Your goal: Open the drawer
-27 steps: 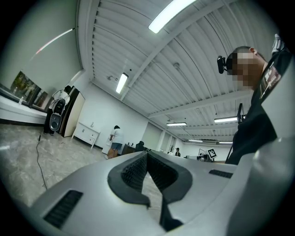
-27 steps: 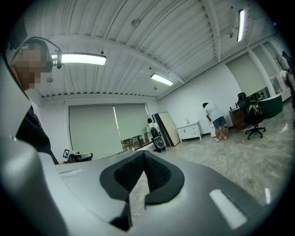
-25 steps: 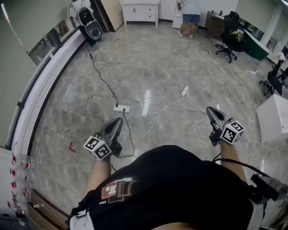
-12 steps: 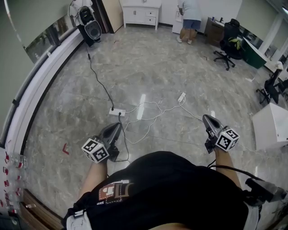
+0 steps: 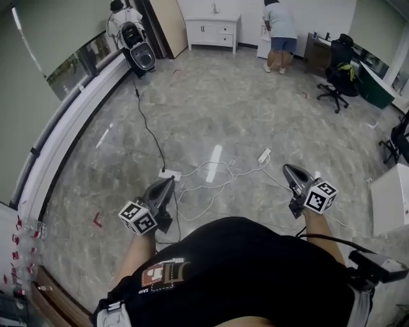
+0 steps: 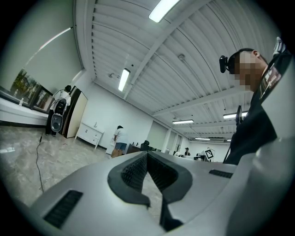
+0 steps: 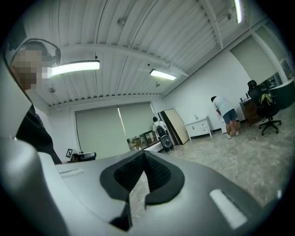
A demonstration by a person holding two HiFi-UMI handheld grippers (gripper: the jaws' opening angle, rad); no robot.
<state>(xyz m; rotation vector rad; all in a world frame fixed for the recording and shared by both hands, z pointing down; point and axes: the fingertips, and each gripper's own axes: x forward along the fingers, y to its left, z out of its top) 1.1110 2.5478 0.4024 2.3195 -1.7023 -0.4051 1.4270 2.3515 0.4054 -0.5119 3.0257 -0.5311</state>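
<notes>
Closer now, white drawer cabinet (image 5: 213,32) sits closed against far wall (image 5: 249,9).

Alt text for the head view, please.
A person holds a left claw and a right claw, both shut and empty, over a marble floor crossed by white cables. A white drawer cabinet stands far off by the back wall, near another person.

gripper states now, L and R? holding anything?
Left gripper: closed, nothing between the jaws.
Right gripper: closed, nothing between the jaws.
</notes>
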